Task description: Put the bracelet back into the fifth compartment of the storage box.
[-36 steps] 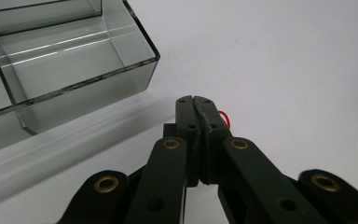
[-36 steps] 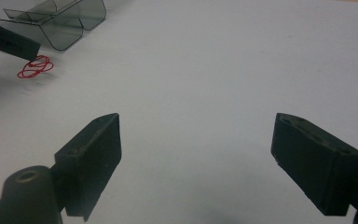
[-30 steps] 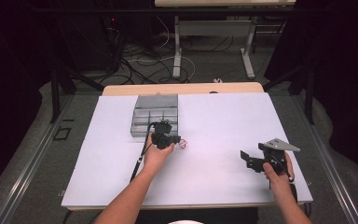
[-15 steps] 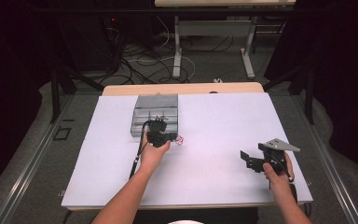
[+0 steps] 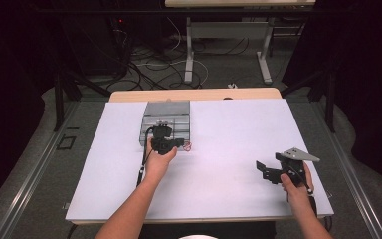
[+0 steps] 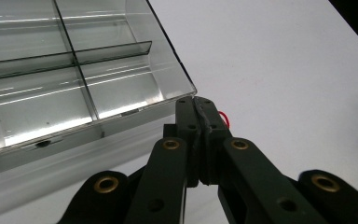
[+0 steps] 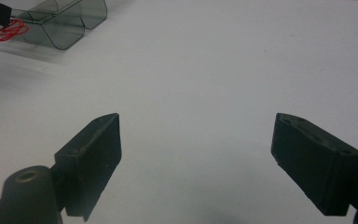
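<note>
A clear plastic box [image 5: 166,110] with several compartments stands at the back left of the white table cover [image 5: 238,129]. My left gripper [image 5: 182,144] is at the box's near right corner, jaws pressed together. A thin red rubber band [image 6: 223,118] loops out from between its tips, just off the box's corner [image 6: 186,86]. From the right gripper view the red band [image 7: 9,30] lies looped against the box's rounded wall [image 7: 60,32]. My right gripper [image 5: 261,169] rests near the table's front right, open, nothing between its pads [image 7: 98,154].
A bare wooden strip [image 5: 194,94] runs along the table's far edge. Beyond it are desk legs and cables on the floor. A cable [image 5: 143,167] trails from the left gripper along the forearm. Wide white surface lies between the two hands.
The left hand has shifted a little toward the box, taking the red band with it. The right hand has stayed where it was.
</note>
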Demonstrator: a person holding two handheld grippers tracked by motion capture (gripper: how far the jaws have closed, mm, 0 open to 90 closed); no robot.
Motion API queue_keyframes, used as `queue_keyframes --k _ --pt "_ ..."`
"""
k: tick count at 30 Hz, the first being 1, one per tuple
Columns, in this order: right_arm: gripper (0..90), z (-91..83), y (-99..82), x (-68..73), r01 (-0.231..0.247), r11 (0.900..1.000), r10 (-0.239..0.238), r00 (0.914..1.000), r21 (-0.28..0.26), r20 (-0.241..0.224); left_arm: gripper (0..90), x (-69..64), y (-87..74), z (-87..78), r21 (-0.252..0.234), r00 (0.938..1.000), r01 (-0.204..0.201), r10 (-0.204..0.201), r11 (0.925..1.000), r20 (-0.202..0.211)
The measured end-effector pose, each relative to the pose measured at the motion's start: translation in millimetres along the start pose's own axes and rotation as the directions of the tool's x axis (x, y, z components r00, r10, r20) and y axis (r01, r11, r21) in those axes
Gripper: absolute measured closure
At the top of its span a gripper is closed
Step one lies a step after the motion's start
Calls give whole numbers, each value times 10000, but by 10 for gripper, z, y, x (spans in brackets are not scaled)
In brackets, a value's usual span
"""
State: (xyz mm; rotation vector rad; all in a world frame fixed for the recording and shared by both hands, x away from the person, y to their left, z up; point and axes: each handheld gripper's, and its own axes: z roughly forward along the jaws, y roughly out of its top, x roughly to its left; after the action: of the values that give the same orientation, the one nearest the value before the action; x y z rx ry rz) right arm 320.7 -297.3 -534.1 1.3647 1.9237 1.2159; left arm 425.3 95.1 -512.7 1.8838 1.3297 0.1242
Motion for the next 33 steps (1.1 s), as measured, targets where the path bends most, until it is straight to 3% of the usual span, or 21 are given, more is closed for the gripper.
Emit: queue_keyframes --k 33 --pt "155 -6 1 -3 70 10000 -70 9999 -16 -96 900 90 103 -297 -526 9992 119 -139 9985 -377"
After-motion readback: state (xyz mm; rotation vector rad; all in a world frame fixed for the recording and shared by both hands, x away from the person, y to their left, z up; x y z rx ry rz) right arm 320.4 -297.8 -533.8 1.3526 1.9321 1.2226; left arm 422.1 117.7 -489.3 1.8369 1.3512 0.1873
